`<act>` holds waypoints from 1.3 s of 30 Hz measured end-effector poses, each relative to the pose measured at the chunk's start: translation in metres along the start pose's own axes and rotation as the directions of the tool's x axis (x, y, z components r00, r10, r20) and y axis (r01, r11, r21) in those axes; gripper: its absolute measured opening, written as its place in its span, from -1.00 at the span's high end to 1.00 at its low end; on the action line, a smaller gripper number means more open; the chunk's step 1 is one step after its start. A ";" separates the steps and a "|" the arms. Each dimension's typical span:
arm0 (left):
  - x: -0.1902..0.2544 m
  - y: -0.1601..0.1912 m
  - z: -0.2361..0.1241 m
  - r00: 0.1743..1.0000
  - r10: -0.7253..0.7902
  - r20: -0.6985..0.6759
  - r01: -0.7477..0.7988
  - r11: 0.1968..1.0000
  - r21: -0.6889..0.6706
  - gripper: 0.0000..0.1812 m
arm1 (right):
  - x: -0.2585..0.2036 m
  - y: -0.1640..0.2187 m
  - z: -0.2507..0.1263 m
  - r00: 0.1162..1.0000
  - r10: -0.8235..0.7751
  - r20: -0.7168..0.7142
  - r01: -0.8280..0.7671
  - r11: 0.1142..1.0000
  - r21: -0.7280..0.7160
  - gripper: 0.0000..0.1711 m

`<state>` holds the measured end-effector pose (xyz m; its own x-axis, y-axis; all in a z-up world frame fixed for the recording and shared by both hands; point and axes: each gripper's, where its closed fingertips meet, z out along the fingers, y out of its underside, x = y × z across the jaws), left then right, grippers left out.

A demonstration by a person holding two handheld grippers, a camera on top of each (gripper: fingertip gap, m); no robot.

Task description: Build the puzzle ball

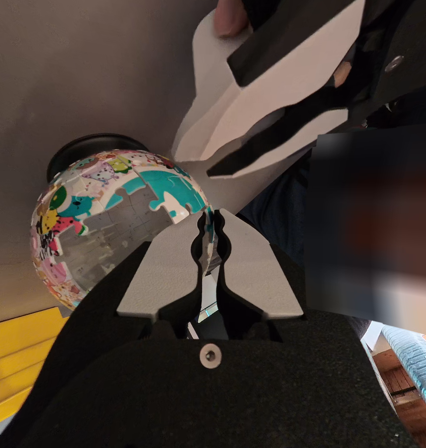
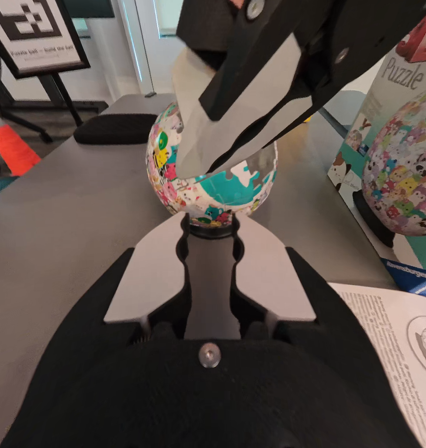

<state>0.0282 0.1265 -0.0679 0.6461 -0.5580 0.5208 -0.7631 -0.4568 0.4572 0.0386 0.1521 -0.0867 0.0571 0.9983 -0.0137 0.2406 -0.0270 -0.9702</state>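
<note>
Left wrist view: left gripper at frame centre, jaws pinched on rim of puzzle ball beside large gap in shell; grey inside visible. Ball sits on black stand on grey table. Right gripper comes in from upper right, jaws parted, empty.

Right wrist view only: right gripper frames the stand; puzzle box right, instruction sheet lower right, orange cone left, framed sign upper left. Left gripper covers ball's top; sign blurred.

Colourful puzzle ball, unfinished, on black stand
</note>
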 end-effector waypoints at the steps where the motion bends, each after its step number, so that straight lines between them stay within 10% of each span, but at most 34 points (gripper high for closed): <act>1: 0.000 0.000 0.000 1.000 0.000 -0.001 0.000 1.000 0.001 0.93 | 0.003 0.003 0.000 1.000 -0.014 -0.027 0.014 1.000 -0.015 0.65; 21: -0.001 -0.001 -0.001 1.000 -0.014 -0.011 0.014 1.000 0.004 0.94 | -0.046 -0.022 -0.004 0.960 -0.258 0.109 0.246 0.963 0.113 0.92; 39: 0.000 -0.002 -0.002 1.000 -0.015 -0.014 0.015 1.000 0.014 0.93 | -0.031 -0.021 0.007 0.929 -0.362 -0.076 0.366 0.929 0.058 0.93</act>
<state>0.0293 0.1286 -0.0677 0.6575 -0.5414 0.5240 -0.7534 -0.4751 0.4546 0.0253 0.1219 -0.0677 0.0396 0.9335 0.3565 0.1883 0.3434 -0.9201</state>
